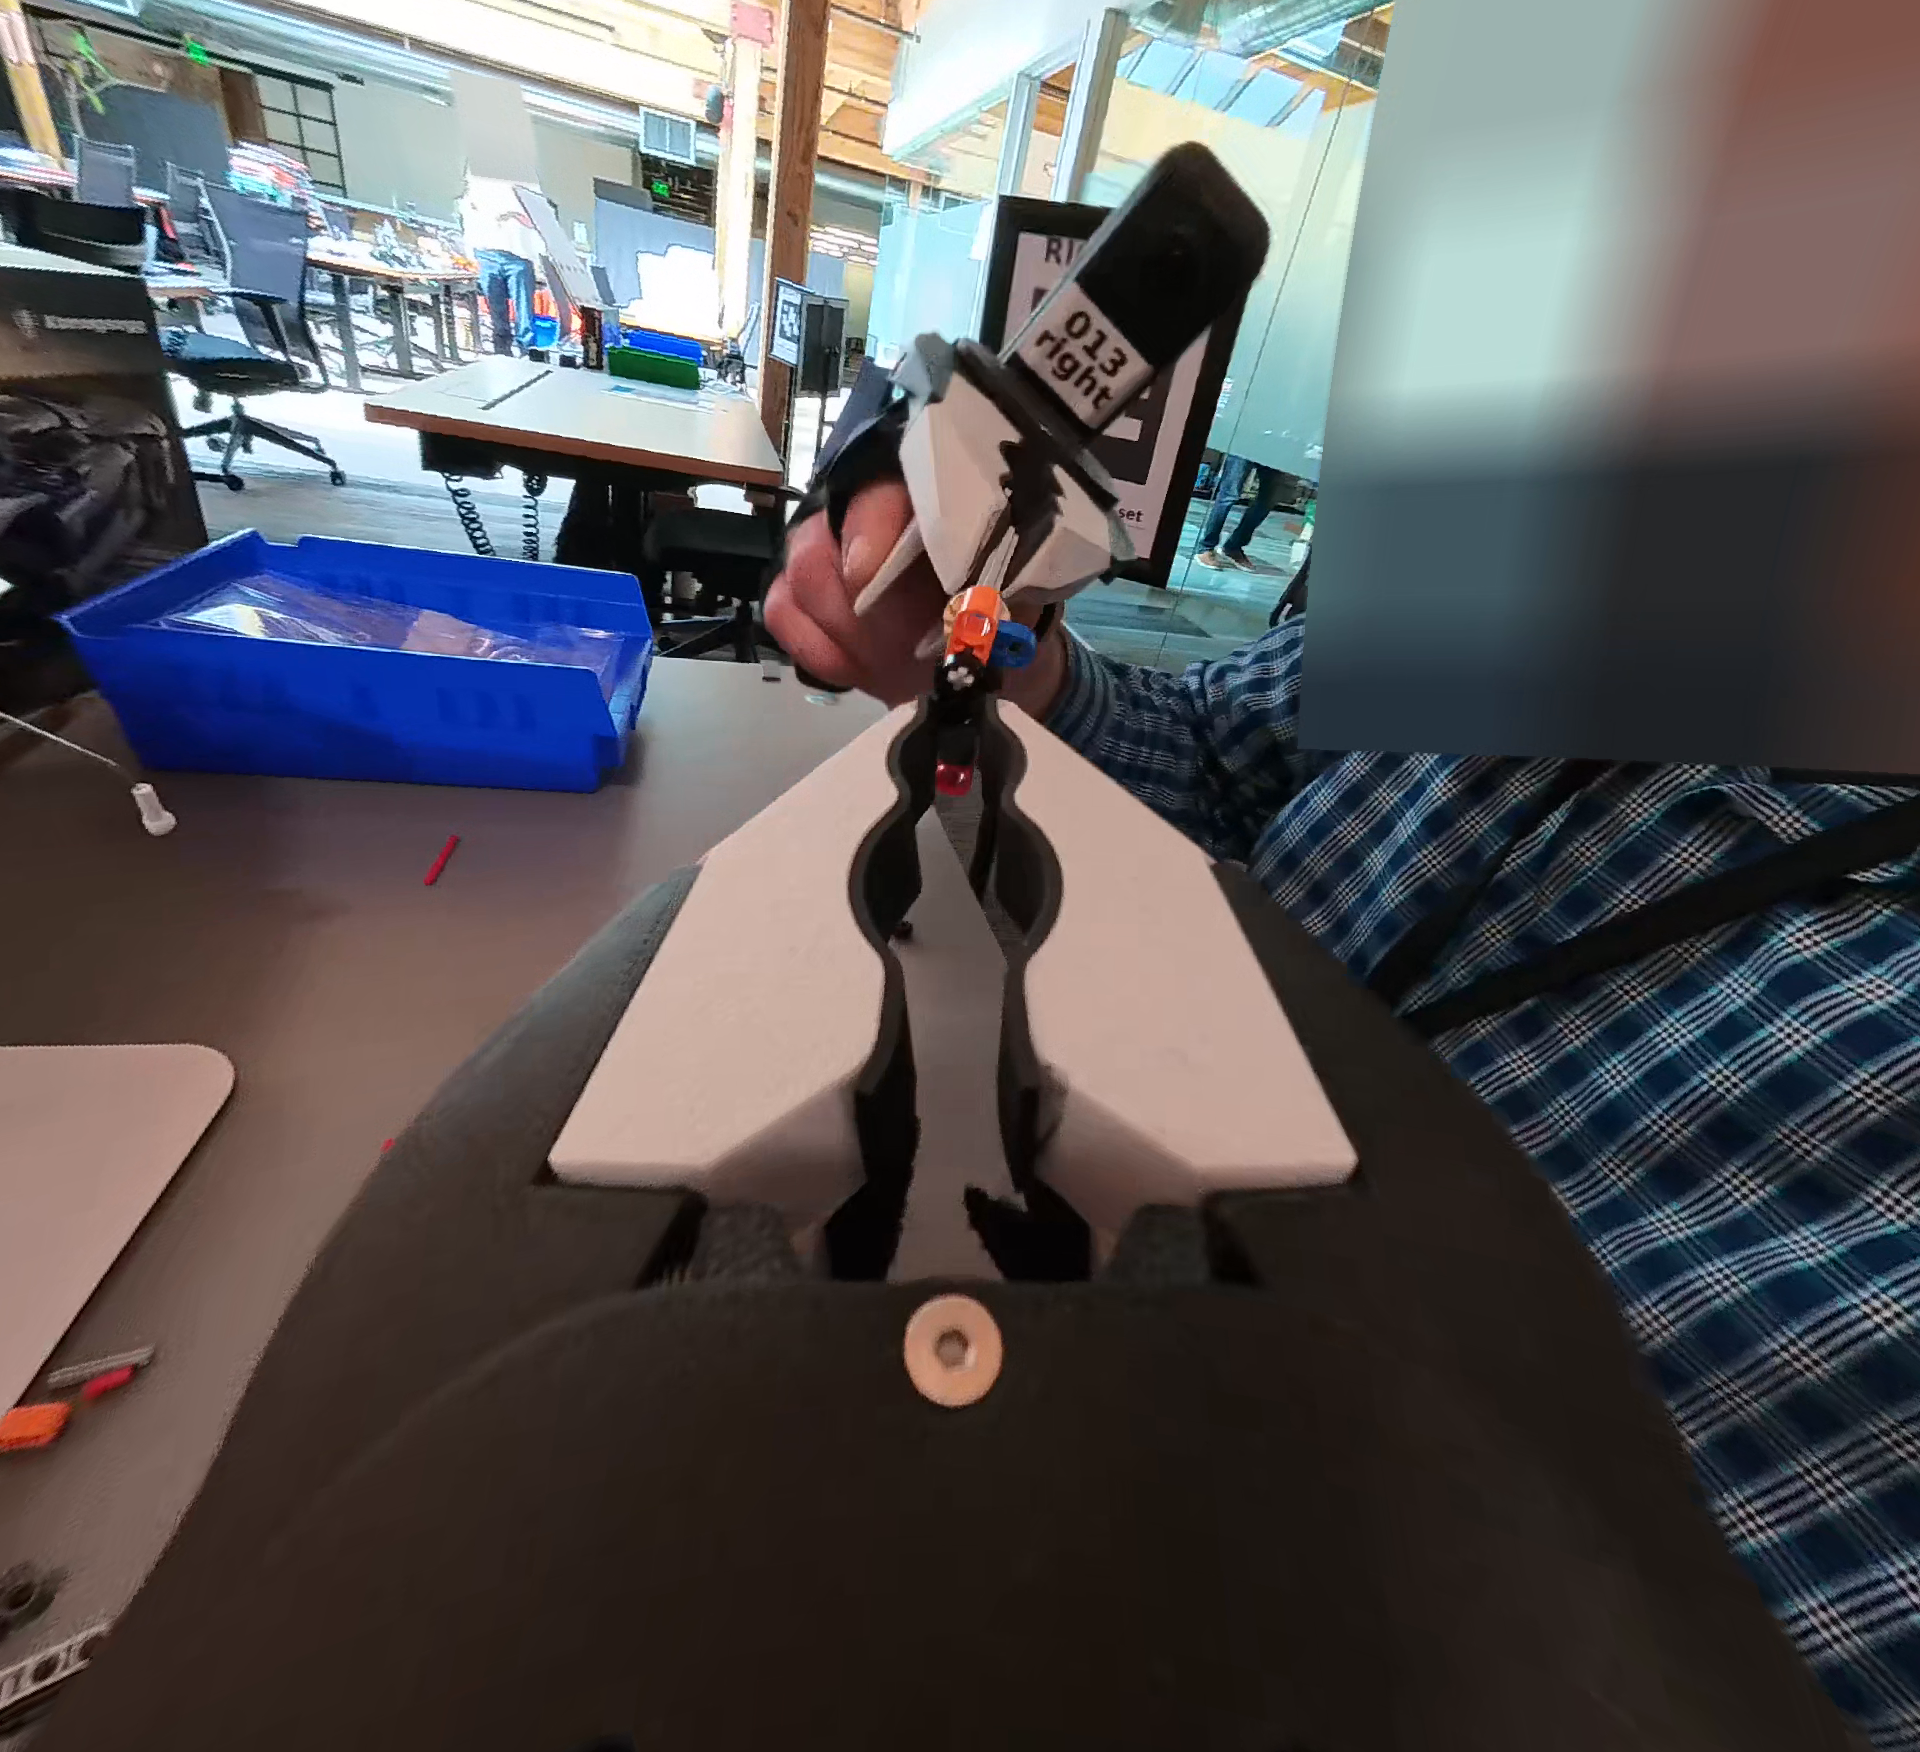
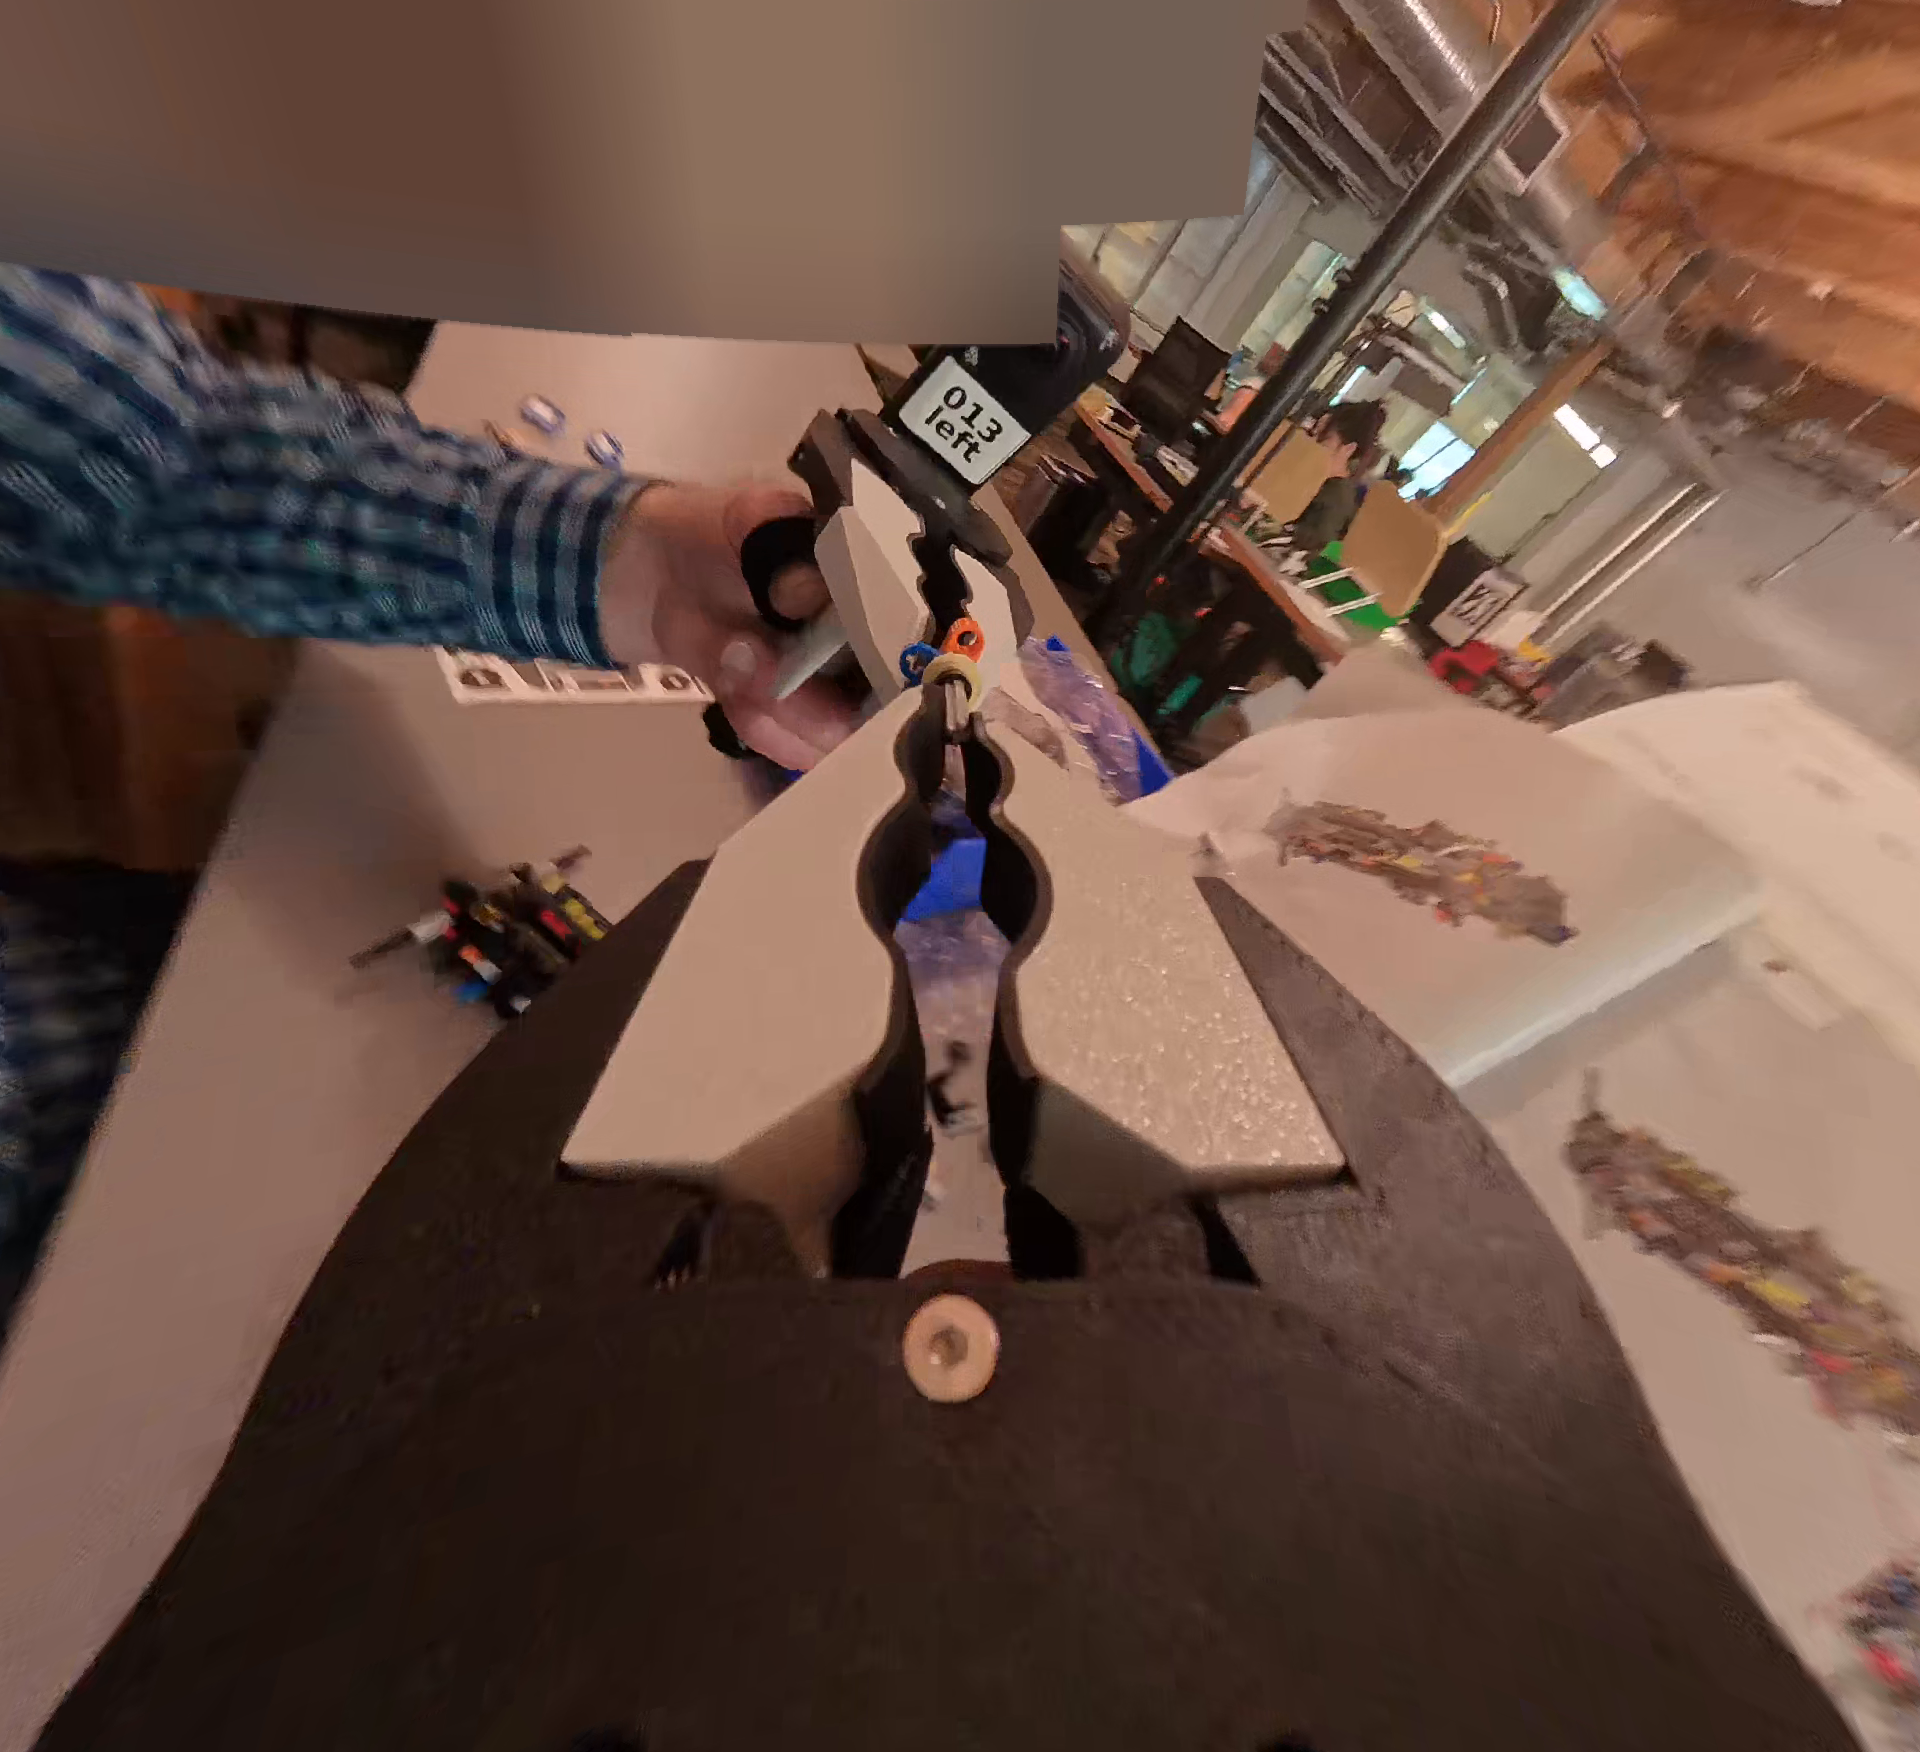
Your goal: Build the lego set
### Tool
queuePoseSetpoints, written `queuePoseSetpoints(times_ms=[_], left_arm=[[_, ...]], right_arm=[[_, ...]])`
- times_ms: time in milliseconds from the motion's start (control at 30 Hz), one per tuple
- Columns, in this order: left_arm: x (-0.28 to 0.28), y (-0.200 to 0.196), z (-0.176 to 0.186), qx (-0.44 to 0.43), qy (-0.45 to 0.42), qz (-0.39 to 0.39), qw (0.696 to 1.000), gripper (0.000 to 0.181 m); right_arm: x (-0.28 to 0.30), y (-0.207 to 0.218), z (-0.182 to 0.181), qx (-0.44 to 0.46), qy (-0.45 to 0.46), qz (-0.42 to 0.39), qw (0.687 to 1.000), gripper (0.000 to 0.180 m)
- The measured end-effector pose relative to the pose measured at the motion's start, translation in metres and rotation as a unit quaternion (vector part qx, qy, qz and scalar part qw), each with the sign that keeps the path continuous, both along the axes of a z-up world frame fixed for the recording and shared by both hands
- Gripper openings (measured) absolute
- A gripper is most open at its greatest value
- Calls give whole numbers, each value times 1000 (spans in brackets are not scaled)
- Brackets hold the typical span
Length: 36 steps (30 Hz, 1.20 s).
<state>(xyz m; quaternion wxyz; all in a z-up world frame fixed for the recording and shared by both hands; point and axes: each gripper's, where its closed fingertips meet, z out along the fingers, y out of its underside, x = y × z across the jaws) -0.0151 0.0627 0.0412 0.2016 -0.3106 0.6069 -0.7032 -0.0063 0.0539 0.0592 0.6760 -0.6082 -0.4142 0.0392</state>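
Both grippers meet tip to tip in mid-air over the table, holding one small lego assembly between them. It has an orange piece, a blue connector, a black part and a red end. My left gripper is shut on the black part. My right gripper is shut on a thin grey axle that carries a tan ring. The right gripper also shows in the left wrist view, and the left gripper in the right wrist view.
A blue bin with plastic bags stands at the table's back left. A red stick and loose pieces lie by a white pad. A partly built dark model and picture sheets lie on the table.
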Motion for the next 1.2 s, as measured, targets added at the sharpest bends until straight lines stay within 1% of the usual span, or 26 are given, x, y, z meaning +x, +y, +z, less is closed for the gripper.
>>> queuePoseSetpoints(times_ms=[100, 167, 233, 300, 367, 500, 600, 633, 667, 700, 733, 800, 833, 867, 900, 933, 967, 1000, 1133, 1200], left_arm=[[-1, -1, 1, 1, -4, -7, 1000, 6], [0, 0, 0, 16, -12, 3, 1000, 6], [1, -1, 0, 42, -33, 17, 998, 6], [6, 2, -4, 99, -52, 56, 992, 6], [7, 4, -6, 168, -81, 94, 978, 6], [9, 8, -5, 303, -132, 162, 930, 6], [10, 12, -6, 402, -152, 202, 880, 6], [11, 14, -6, 418, -146, 210, 872, 5], [12, 16, -6, 419, -133, 213, 872, 6], [12, 18, -5, 406, -117, 213, 881, 6], [13, 21, -6, 387, -100, 213, 891, 6], [15, 22, -9, 314, -53, 192, 928, 5], [16, 24, -9, 264, -31, 184, 946, 5], [16, 24, -8, 213, -12, 166, 963, 5], [14, 23, -6, 163, 1, 145, 976, 5], [13, 24, -4, 121, 12, 129, 984, 6], [12, 25, -3, 91, 25, 115, 989, 6], [11, 25, -4, 75, 36, 104, 991, 6], [13, 25, -9, 38, 66, 86, 993, 6], [15, 23, -14, 35, 86, 80, 993, 6]], right_arm=[[-1, -2, 0, 35, -78, -20, 996, 0], [1, -2, -2, 27, -87, -23, 996, 1], [1, -3, -2, 0, -34, -2, 999, 0], [5, -1, -5, -40, 35, 15, 998, 0], [6, 0, -9, -78, 111, 38, 990, 0], [7, 1, -10, -143, 245, 83, 955, 2], [10, 3, -11, -176, 307, 102, 930, 2], [11, 5, -12, -191, 330, 106, 918, 1], [12, 7, -12, -203, 355, 113, 905, 1], [13, 10, -12, -209, 370, 116, 898, 1], [14, 12, -12, -206, 373, 112, 898, 1], [17, 17, -11, -184, 353, 88, 913, 5], [18, 19, -11, -179, 340, 77, 920, 16], [18, 20, -11, -174, 322, 71, 928, 16], [19, 22, -14, -165, 290, 53, 941, 10], [22, 27, -17, -149, 249, 21, 957, 11], [24, 30, -19, -132, 212, -3, 968, 12], [24, 31, -18, -119, 188, -9, 975, 12], [23, 32, -10, -106, 147, -4, 983, 12], [22, 32, -7, -104, 129, 3, 986, 9]])
